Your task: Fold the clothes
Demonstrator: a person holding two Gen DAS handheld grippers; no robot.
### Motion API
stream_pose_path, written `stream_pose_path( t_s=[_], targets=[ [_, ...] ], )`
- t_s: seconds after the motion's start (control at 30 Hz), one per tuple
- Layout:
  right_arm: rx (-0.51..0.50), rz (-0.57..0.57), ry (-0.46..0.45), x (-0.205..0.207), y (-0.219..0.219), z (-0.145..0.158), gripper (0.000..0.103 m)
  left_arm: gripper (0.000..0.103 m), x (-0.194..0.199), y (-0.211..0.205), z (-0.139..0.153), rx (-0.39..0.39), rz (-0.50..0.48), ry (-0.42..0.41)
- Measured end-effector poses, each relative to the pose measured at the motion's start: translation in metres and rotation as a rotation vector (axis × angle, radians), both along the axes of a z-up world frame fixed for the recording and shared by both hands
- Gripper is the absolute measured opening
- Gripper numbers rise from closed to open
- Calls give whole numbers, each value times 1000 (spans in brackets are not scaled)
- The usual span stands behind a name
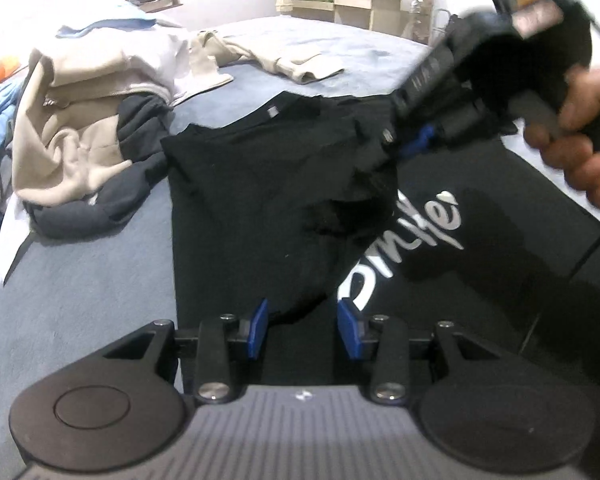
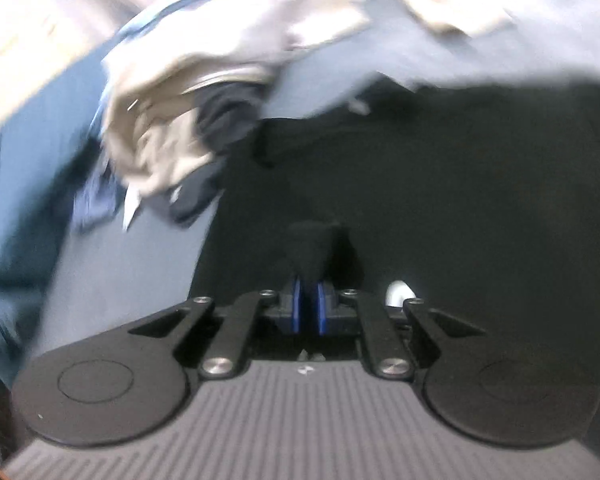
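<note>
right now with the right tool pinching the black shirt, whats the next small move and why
Probably carry the right tool across toward the left side and lay the pinched fold flat. It is shut on a bunch of the black shirt, lifted over the white print, while the left tool is open at the near edge.

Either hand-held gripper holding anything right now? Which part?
Right hand-held gripper is shut on a pinched-up fold of the black T-shirt, apparently a sleeve or side edge. Left hand-held gripper is open over the shirt, holding nothing.
</note>
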State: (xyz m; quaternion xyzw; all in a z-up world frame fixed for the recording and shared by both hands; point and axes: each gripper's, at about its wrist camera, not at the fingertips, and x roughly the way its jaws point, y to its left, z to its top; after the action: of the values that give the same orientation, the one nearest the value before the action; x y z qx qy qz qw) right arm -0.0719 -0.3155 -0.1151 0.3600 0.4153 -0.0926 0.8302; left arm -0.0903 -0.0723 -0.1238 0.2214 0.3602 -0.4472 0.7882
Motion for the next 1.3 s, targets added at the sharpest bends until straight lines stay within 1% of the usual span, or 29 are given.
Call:
stream_pose_path(
  t_s=[0.07, 0.17, 0.23, 0.3, 0.37, 0.4, 0.53, 0.6, 0.87, 0.93, 1.03, 1.13, 1.2, 1.23, 1.27, 1.3],
  targets=[
    [51, -67, 12, -12, -9, -13, 9, 40, 0, -5, 1, 5, -28, -16],
    [122, -145, -16, -22, -23, -27, 10, 40, 4, -16, 0, 7, -66, -26],
    [133, -161, -23, -23, -28, -31, 10, 42, 10, -24, 0, 2, -76, -20],
    [121, -147, -11, -22, -30, -36, 10, 42, 19, -32, -1, -9, -81, 5],
    [112, -131, -6, -22, -30, -38, 10, 42, 28, -38, -1, -25, -89, 36],
    [108, -122, -4, -22, -30, -39, 10, 44, 31, -40, -1, -32, -97, 54],
    [106, -108, -12, -27, -32, -40, 10, 43, 20, -37, 0, -45, -169, 140],
    [113, -110, -15, -27, -33, -42, 10, 41, 14, -35, 1, -51, -204, 184],
    [150, -123, -33, -30, -38, -47, 10, 40, -8, -28, 4, -74, -338, 350],
    [162, -127, -36, -30, -39, -48, 10, 40, -13, -24, 7, -62, -299, 321],
    [191, -140, -41, -31, -42, -49, 10, 40, -13, -26, 9, -45, -213, 218],
    [216, -151, -40, -32, -44, -51, 12, 41, -10, -41, 3, -16, -205, 176],
    [235, -158, -43, -32, -46, -50, 17, 42, -14, -53, -3, 18, -240, 152],
    [244, -162, -47, -32, -47, -49, 25, 42, -16, -58, -7, 38, -253, 135],
    [259, -166, -55, -32, -48, -48, 34, 42, -17, -62, -9, 55, -264, 120],
    [275, -173, -64, -32, -48, -47, 40, 42, -20, -64, -12, 68, -269, 106]
  ],
)
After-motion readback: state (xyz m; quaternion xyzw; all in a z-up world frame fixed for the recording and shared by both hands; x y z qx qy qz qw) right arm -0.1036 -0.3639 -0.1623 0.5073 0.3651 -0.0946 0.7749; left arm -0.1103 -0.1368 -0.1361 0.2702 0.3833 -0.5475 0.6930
